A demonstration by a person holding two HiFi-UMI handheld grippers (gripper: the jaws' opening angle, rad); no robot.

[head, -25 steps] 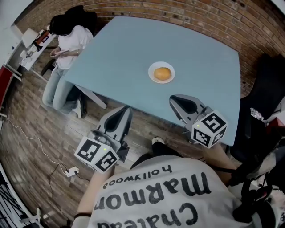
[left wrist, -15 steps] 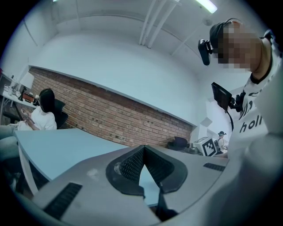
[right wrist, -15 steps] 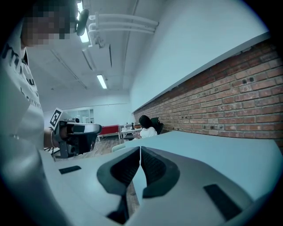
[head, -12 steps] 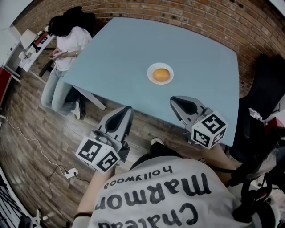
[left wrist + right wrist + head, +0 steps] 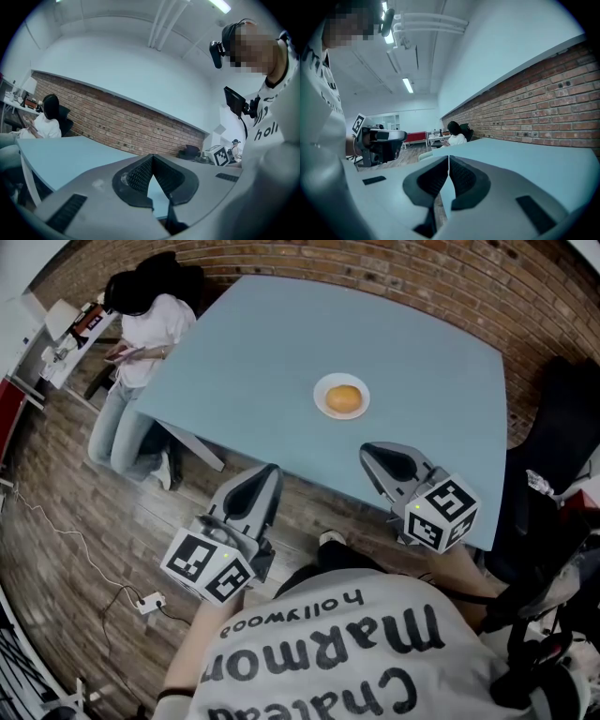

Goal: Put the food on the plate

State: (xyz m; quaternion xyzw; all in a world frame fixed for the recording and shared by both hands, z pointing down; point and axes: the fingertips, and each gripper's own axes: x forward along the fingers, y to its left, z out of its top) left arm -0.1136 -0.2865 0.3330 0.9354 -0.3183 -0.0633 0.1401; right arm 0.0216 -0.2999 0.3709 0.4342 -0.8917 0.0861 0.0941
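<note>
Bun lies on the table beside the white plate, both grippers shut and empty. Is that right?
No. The head view shows the bun on the white plate, not beside it on the table. The left gripper and right gripper are indeed shut and empty.

Head cam overhead; gripper cams low, sharing table [image 5: 262, 362].

Matt grey plastic shelled the left hand-held gripper [image 5: 267, 470] and right hand-held gripper [image 5: 367, 450], their dark pads [image 5: 138, 174] finely ribbed. Ahead of them stretched a smooth, matt tabletop [image 5: 262, 343]; beyond it was a rough brick wall [image 5: 441, 273], and beneath them a wood-plank floor [image 5: 66, 493].
</note>
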